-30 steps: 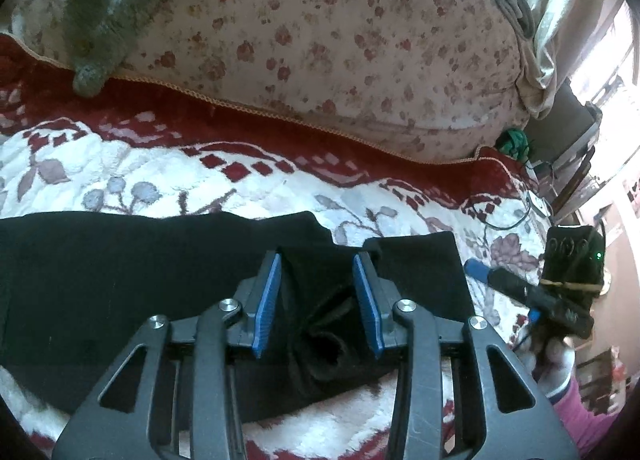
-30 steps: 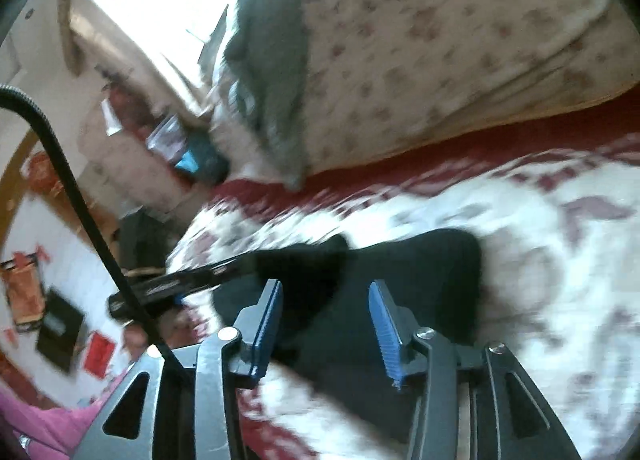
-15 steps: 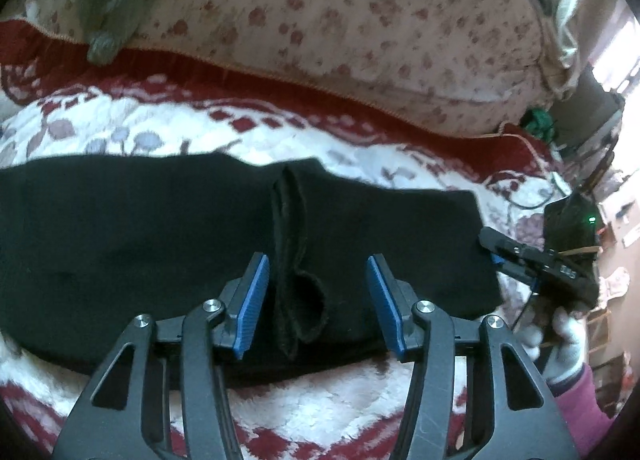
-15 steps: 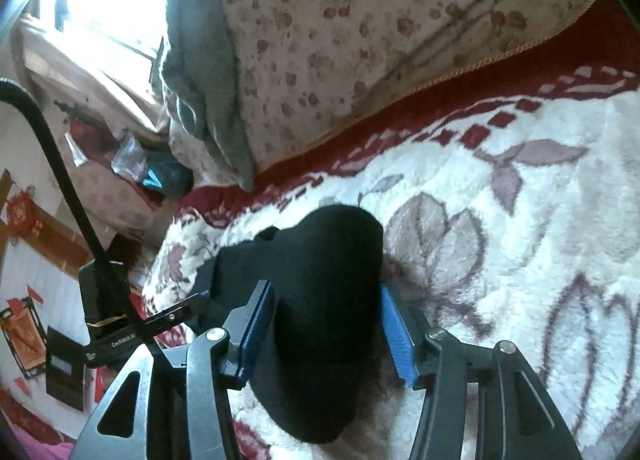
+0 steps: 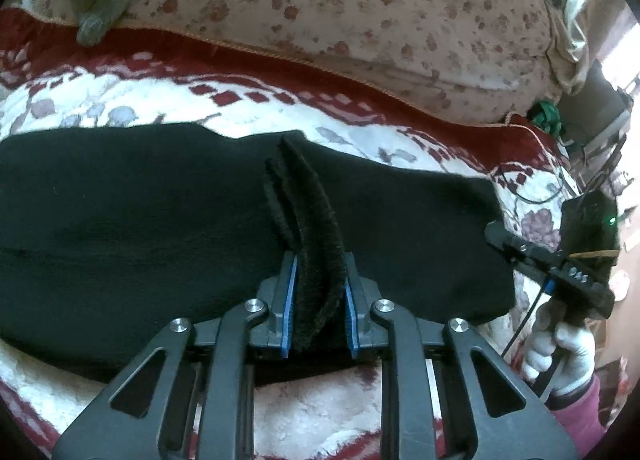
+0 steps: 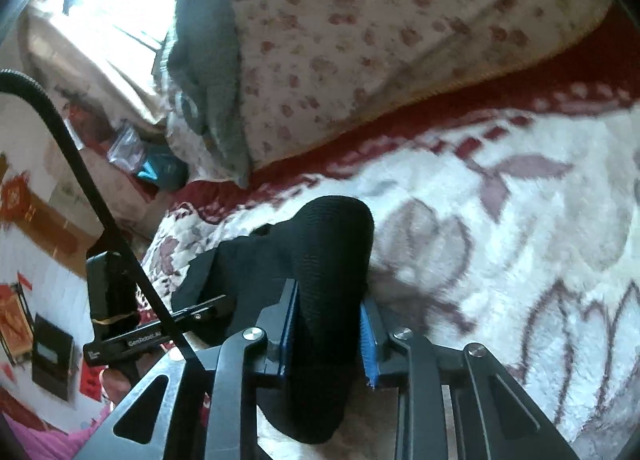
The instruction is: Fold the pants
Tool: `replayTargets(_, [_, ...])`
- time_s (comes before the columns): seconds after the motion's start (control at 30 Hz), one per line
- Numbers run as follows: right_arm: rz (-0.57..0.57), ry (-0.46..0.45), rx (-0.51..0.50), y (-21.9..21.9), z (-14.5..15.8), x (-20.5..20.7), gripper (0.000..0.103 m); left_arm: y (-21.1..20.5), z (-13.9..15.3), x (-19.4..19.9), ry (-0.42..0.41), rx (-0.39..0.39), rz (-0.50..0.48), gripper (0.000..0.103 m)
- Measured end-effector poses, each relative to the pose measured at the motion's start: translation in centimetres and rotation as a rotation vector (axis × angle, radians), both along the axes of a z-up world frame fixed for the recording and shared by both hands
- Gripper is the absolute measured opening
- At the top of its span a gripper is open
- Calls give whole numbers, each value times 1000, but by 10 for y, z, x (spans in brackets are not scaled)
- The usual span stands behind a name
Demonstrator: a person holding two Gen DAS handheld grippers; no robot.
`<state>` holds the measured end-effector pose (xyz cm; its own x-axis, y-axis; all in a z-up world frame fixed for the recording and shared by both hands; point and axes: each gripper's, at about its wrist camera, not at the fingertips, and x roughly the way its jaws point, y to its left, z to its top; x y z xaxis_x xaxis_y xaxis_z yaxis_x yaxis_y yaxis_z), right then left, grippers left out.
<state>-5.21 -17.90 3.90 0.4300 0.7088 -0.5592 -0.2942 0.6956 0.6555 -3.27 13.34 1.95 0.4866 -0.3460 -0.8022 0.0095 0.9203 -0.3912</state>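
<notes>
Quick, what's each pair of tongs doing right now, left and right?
Left tongs: just closed on a raised fold of the black pants.
Right tongs: just closed on the bunched end of the pants.

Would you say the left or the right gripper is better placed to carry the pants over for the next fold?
Right, probably: the right gripper pinches the pants at their end, while the left gripper grips a mid-length ridge.

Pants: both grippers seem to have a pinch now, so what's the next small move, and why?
Probably lift both ends together a little. The left gripper has just closed on a raised ridge of the black pants, and the right gripper has just closed on the bunched end, while the rest lies flat on the blanket.
</notes>
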Motion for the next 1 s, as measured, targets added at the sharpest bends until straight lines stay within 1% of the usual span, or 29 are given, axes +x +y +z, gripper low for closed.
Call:
replayTargets(0.03, [-9, 21, -10, -2, -7, 3, 26, 1, -3, 0, 1, -7, 6, 19])
replayTargets(0.1, [-9, 36, 7, -4, -15, 6, 27, 0, -3, -2, -9, -8, 8, 19])
replayTargets(0.2, [-8, 25, 17, -7, -18, 6, 31, 1, -5, -2, -10, -12, 18, 21])
replayTargets(0.3, [-21, 28, 23, -8, -17, 5, 34, 1, -4, -4, -14, -8, 32, 22])
replayTargets(0.33, [-26, 25, 15, -9, -15, 3, 37, 0, -3, -5, -17, -1, 37, 22])
replayTargets(0.37, [-31, 26, 9, -8, -13, 2, 38, -1, -2, -6, -19, 3, 38, 22])
replayTargets(0.5, [-37, 10, -8, -6, 0, -4, 38, -2, 3, -10, -22, 35, 54, 22])
replayTargets(0.63, [-41, -24, -57, -4, 16, -10, 38, 3, 10, -18, -32, 63, 84, 22])
replayTargets(0.8, [-46, -57, -41, -2, 30, -17, 39, 10, 20, -29, -65, 123, 118, 22])
replayTargets(0.87, [-35, -64, -25, 3, 35, -19, 39, 13, 24, -34, -77, 159, 135, 22])
replayTargets(1.0, [10, -91, -31, 20, 44, -21, 39, 22, 28, -41, -89, 191, 169, 22])
